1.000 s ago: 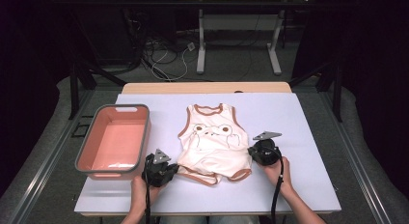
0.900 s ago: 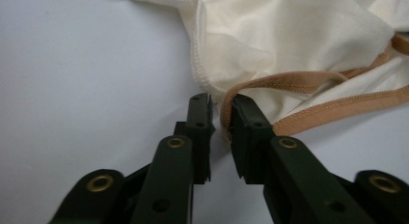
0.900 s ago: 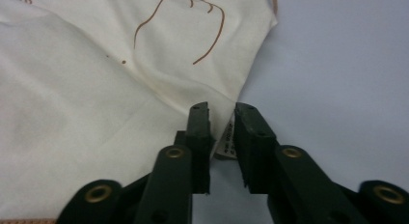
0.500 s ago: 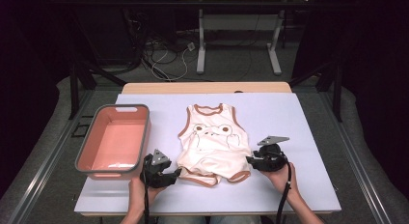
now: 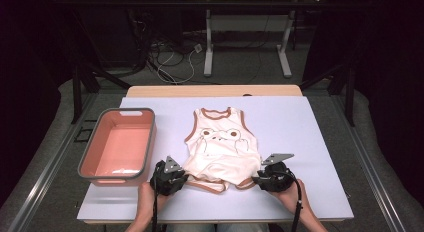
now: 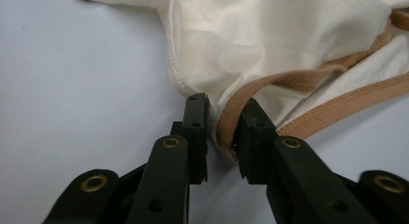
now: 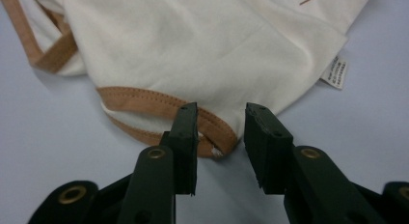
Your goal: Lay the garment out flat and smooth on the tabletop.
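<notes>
Presently I have both grippers at the near hem of the cream tank top [image 5: 220, 144], which lies flat on the white table [image 5: 310, 127] just right of the pink bin [image 5: 117, 147], neck away from me.

Left gripper [image 6: 224, 118]: the jaws have just been closing and now stand narrowly apart with the brown-trimmed corner of the hem [image 6: 229, 120] between them. I judge the pads are at the fabric but not yet clamped.

Right gripper [image 7: 221, 120]: the jaws, also just closing, stand somewhat wider, astride the other hem corner [image 7: 217, 132], with a clear gap on one side. No grip yet.

To do this step well, I would seat each corner deep between the pads, catch both layers of the trim, close fully, and confirm equal hold before lifting either side.
</notes>
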Motion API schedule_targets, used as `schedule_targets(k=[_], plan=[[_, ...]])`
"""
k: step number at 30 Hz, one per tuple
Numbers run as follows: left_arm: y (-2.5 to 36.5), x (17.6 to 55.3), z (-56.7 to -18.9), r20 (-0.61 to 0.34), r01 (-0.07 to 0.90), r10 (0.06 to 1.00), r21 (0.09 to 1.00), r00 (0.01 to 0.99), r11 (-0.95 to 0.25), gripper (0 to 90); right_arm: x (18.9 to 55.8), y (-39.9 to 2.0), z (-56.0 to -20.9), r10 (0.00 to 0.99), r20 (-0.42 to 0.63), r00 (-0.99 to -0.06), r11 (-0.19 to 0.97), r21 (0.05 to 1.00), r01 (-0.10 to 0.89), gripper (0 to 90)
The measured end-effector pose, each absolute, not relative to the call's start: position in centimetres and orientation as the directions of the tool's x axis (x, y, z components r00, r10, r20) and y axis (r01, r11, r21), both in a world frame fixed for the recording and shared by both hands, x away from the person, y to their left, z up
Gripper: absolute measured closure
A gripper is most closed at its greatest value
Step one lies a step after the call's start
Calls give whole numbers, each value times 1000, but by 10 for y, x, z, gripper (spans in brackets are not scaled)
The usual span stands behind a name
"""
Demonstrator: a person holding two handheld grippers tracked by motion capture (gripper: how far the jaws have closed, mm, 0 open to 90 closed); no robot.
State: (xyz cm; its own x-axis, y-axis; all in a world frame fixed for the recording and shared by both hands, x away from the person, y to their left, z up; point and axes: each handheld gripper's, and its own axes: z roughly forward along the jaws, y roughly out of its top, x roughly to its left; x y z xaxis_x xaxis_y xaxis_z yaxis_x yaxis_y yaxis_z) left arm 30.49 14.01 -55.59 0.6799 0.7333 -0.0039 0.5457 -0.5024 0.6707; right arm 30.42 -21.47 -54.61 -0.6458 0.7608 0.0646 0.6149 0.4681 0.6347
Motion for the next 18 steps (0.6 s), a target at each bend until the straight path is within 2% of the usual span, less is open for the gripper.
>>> schedule_targets(k=[4,7,13,18], plan=[[140,304,-556,5,545,737,670,676,-505,849,305,-214,-548,756,65,-652,479,625,617,754],[142,305,-556,2,551,745,671,667,-496,867,306,-214,-549,744,75,-664,485,623,614,823],[146,307,-555,12,561,757,664,653,-494,871,307,-216,-546,757,29,-653,489,637,596,848],[147,311,-555,23,564,768,665,640,-490,868,311,-226,-540,801,16,-599,432,677,596,846]])
